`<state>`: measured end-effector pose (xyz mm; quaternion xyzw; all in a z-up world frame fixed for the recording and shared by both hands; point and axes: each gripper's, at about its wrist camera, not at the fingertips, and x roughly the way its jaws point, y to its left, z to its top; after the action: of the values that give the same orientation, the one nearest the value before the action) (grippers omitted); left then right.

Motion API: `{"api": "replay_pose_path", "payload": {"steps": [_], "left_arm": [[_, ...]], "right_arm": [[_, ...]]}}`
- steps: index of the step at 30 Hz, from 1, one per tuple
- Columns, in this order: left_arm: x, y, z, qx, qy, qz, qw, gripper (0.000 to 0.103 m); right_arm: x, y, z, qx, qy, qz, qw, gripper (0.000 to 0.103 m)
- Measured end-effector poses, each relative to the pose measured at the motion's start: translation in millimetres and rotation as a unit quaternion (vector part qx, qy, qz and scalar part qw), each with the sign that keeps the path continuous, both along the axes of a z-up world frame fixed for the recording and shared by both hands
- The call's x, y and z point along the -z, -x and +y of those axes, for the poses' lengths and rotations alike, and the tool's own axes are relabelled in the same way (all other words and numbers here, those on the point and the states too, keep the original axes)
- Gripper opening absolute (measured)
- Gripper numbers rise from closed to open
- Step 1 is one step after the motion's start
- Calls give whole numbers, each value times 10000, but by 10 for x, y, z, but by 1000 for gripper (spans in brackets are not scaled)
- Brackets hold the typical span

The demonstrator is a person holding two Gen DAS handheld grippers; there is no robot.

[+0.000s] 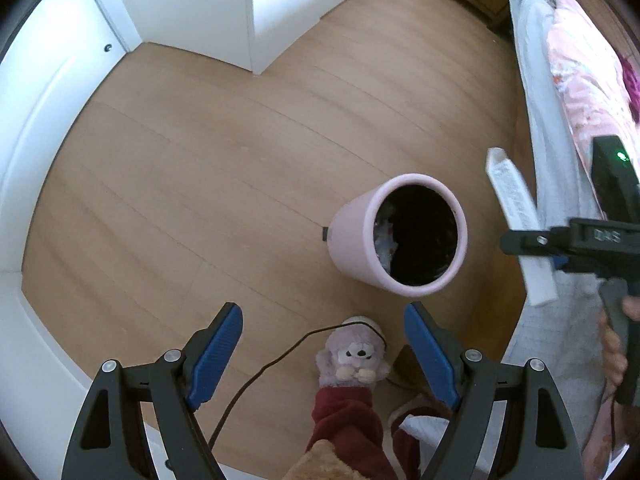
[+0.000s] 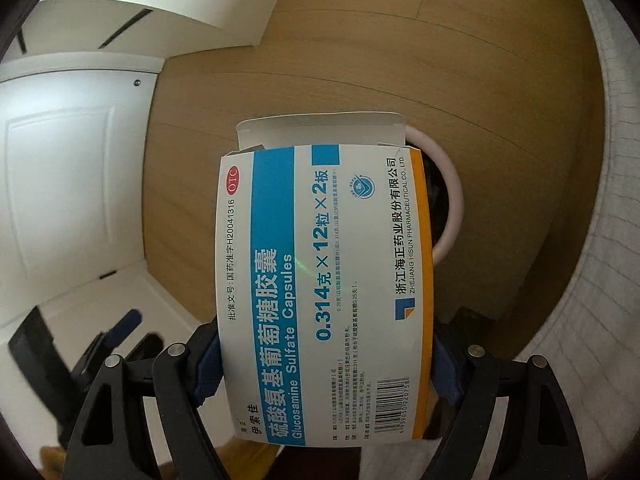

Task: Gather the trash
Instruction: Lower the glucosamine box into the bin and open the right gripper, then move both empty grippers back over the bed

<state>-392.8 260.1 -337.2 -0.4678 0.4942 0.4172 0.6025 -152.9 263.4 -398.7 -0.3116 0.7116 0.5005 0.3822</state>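
A pink trash bin (image 1: pixel 400 236) stands on the wooden floor, its dark inside holding some crumpled trash. My left gripper (image 1: pixel 324 336) is open and empty, short of the bin and above the floor. My right gripper (image 2: pixel 326 344) is shut on a white and blue medicine box (image 2: pixel 326 280) with an open top flap. The box hides most of the bin (image 2: pixel 450 200) beyond it. In the left wrist view the right gripper (image 1: pixel 568 240) holds the box (image 1: pixel 516 216) to the right of the bin.
A foot in a plush animal slipper (image 1: pixel 352 360) and a dark cable (image 1: pixel 256 376) lie below the left gripper. A bed with grey sheet (image 1: pixel 544 128) and pink bedding (image 1: pixel 580 64) runs along the right. White cabinets (image 1: pixel 192 4) and a door (image 2: pixel 60 168) stand at the left.
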Motion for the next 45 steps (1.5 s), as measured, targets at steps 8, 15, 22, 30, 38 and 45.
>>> {"api": "replay_pose_path", "payload": {"steps": [8, 15, 22, 30, 38, 45], "left_arm": [[23, -92, -28, 149, 51, -103, 9998, 83], [-55, -238, -40, 294, -6, -171, 9994, 83], [-176, -444, 39, 372, -147, -318, 9987, 83], [-157, -451, -38, 468, -152, -367, 9981, 83], [-214, -369, -2, 296, -70, -376, 9988, 83], [-543, -791, 89, 769, -321, -577, 9949, 83]], "right_arm": [[10, -92, 46, -99, -109, -318, 9994, 83], [-549, -305, -79, 86, -506, -467, 9976, 83], [-913, -541, -3, 687, -1169, -658, 9886, 90], [-667, -296, -20, 334, -738, -346, 9961, 90], [-1618, -775, -463, 1052, -1456, -310, 9832, 103], [-2312, -1316, -946, 1484, -1820, -414, 9712, 103]]}}
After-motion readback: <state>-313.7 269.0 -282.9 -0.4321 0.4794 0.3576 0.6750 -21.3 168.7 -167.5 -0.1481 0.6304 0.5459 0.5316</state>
